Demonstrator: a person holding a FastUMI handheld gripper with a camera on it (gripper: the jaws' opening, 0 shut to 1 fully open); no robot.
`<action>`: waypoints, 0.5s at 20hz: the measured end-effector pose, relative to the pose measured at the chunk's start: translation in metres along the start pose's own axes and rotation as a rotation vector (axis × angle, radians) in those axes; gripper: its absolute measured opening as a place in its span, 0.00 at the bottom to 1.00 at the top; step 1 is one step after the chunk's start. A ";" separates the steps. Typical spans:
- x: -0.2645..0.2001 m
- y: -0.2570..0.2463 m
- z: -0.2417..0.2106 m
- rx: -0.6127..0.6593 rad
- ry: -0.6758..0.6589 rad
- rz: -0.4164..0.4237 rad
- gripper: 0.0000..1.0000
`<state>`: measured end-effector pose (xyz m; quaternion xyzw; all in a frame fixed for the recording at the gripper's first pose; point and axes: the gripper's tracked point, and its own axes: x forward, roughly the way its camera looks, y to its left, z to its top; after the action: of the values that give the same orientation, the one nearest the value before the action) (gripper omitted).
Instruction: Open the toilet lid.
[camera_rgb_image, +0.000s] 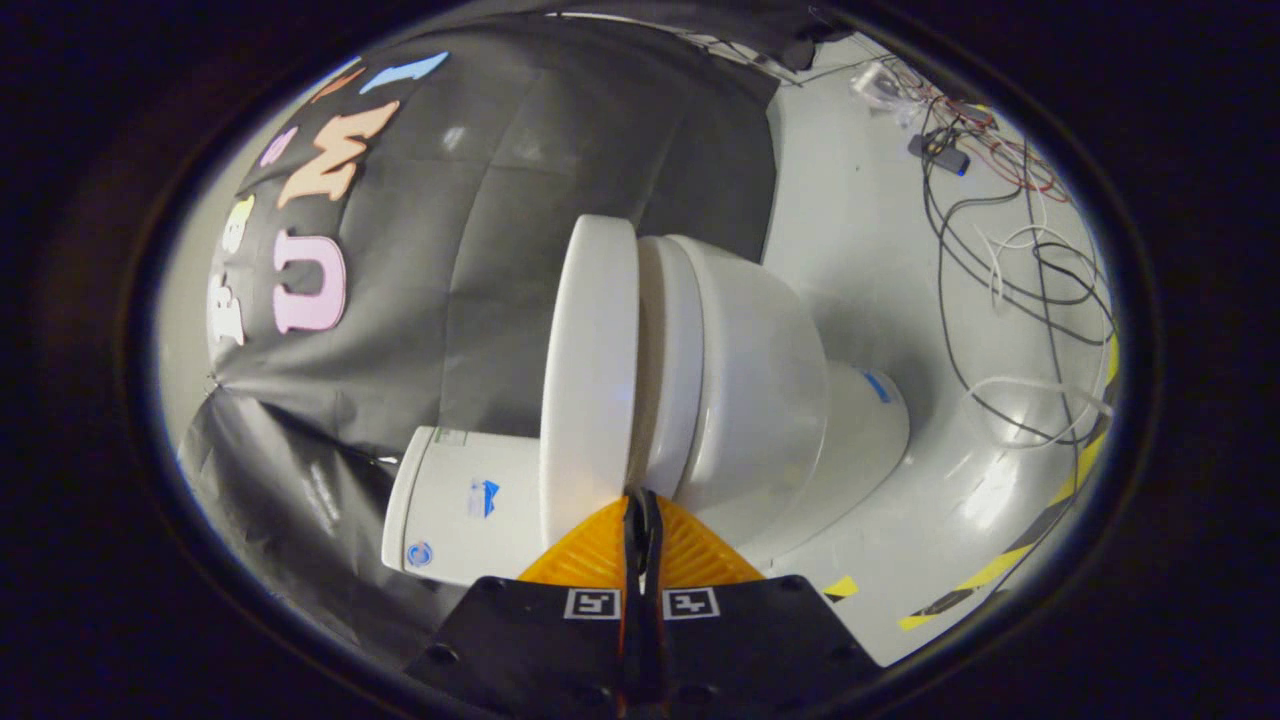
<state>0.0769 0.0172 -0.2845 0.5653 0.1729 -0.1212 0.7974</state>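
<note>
The view is rolled on its side. A white toilet stands on the pale floor, its tank (450, 505) against the black cloth wall. The lid (590, 370) lies close over the seat (672, 360), with a thin gap between them, and the bowl (765, 385) is beyond the seat. My gripper (640, 500) is shut, its two fingers pressed together with nothing visible between them. Its tips sit right at the crack between lid and seat, at the side of the toilet close to the tank end.
Tangled black, white and red cables (1030, 260) and a small dark box (938, 153) lie on the floor beyond the bowl. Yellow-and-black tape (1010, 565) marks the floor's edge. The black cloth wall (480, 250) hangs behind the tank.
</note>
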 end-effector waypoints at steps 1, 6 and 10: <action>-0.005 0.002 0.001 0.046 -0.021 0.012 0.01; -0.006 0.012 -0.003 0.046 -0.073 -0.002 0.01; -0.009 0.022 -0.002 0.037 -0.073 -0.043 0.01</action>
<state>0.0767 0.0269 -0.2620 0.5713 0.1534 -0.1622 0.7898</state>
